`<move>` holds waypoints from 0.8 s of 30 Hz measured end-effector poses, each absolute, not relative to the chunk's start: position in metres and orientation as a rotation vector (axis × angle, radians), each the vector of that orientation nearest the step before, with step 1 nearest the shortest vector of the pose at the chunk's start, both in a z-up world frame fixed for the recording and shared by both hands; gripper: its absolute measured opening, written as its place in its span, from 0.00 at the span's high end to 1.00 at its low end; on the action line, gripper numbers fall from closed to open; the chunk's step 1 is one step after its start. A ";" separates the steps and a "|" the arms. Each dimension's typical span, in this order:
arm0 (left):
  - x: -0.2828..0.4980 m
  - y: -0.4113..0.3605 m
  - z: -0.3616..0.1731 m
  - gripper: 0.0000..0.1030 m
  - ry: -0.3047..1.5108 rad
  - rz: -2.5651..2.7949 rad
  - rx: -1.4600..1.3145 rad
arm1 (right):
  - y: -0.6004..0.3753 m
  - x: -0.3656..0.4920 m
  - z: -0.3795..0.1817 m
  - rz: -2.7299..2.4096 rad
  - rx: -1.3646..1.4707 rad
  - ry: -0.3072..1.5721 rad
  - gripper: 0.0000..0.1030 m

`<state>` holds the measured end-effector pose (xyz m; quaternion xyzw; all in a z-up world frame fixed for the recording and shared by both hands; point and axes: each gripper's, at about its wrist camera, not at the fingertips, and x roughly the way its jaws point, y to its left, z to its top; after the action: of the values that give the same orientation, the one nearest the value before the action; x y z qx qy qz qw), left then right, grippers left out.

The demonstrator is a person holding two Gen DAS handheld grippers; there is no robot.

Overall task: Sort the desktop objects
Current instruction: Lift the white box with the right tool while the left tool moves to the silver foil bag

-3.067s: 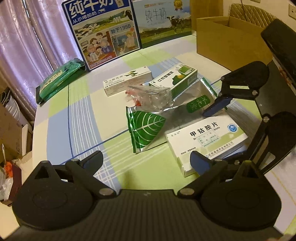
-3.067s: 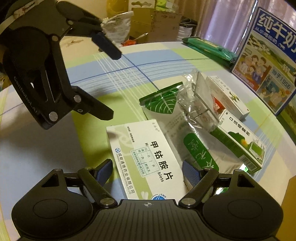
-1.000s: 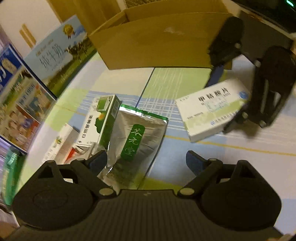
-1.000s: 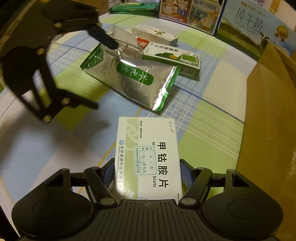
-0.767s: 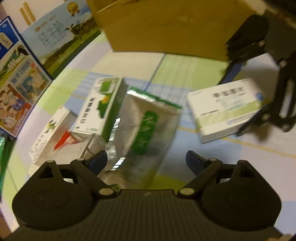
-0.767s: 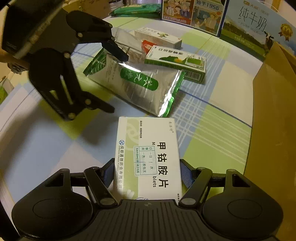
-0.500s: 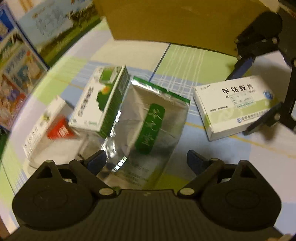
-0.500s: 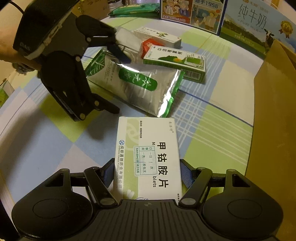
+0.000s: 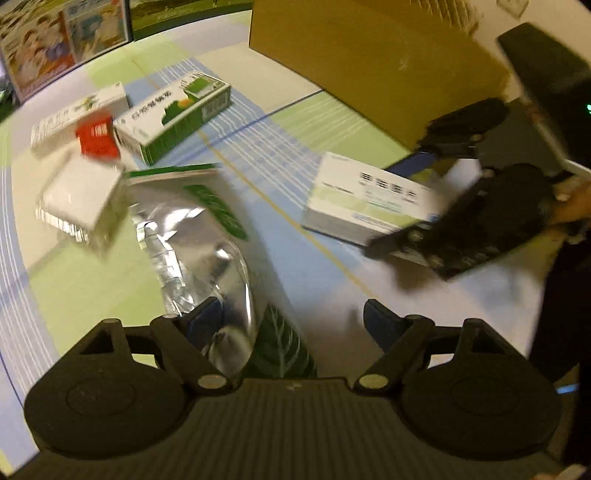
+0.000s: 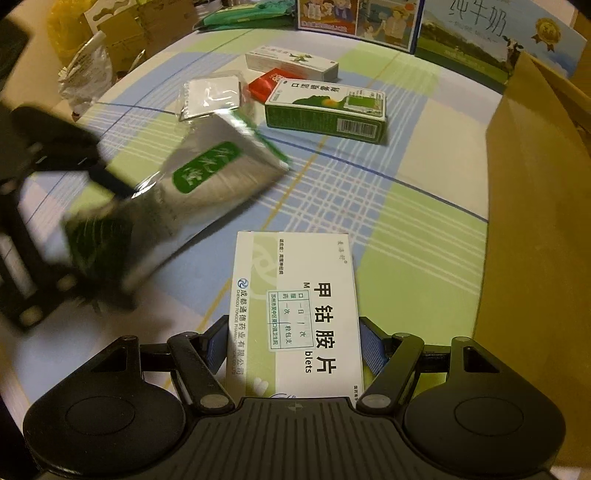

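My right gripper (image 10: 295, 349) is shut on a white medicine box (image 10: 295, 295), held just above the checked tablecloth; the left wrist view shows the same box (image 9: 365, 199) in that gripper (image 9: 400, 205). My left gripper (image 9: 291, 323) is open. A silver foil pouch with a green label (image 9: 192, 229) lies between its fingers, against the left fingertip (image 9: 205, 319). A green leaf-print pouch (image 9: 280, 347) shows beneath it. From the right wrist view the foil pouch (image 10: 207, 170) is blurred and tilted beside the left gripper (image 10: 99, 236).
A green box (image 10: 325, 109), a slim white box (image 10: 291, 62), a red packet (image 10: 264, 85) and a clear plastic packet (image 10: 210, 98) lie further back. A cardboard box (image 10: 535, 240) stands at the right. Milk cartons (image 10: 358, 14) line the far edge.
My left gripper has pushed in low around the foil pouch, which has swung round and shifted. The right gripper still holds the white box in about the same place.
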<state>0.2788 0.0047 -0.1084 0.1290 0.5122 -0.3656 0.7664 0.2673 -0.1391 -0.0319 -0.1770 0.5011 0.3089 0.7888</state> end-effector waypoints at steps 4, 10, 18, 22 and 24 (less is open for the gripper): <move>0.255 0.011 -0.103 0.26 1.056 -0.701 0.299 | -0.140 0.258 -0.026 0.642 -0.358 1.061 0.34; 0.270 0.031 -0.104 0.17 1.045 -0.505 0.135 | -0.129 0.255 -0.028 0.644 -0.363 1.051 0.34; 0.296 0.036 -0.104 0.17 1.055 -0.430 0.003 | -0.122 0.267 -0.035 0.625 -0.348 1.051 0.34; 0.302 0.029 -0.109 0.18 1.063 -0.428 0.018 | -0.123 0.271 -0.037 0.601 -0.340 1.049 0.34; 0.305 0.025 -0.114 0.18 1.072 -0.419 0.037 | -0.125 0.273 -0.038 0.583 -0.333 1.051 0.34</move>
<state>0.3046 0.0249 -0.1143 0.0176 0.5069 -0.1982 0.8387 0.2729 -0.1249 -0.0382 -0.1557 0.4922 0.2730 0.8118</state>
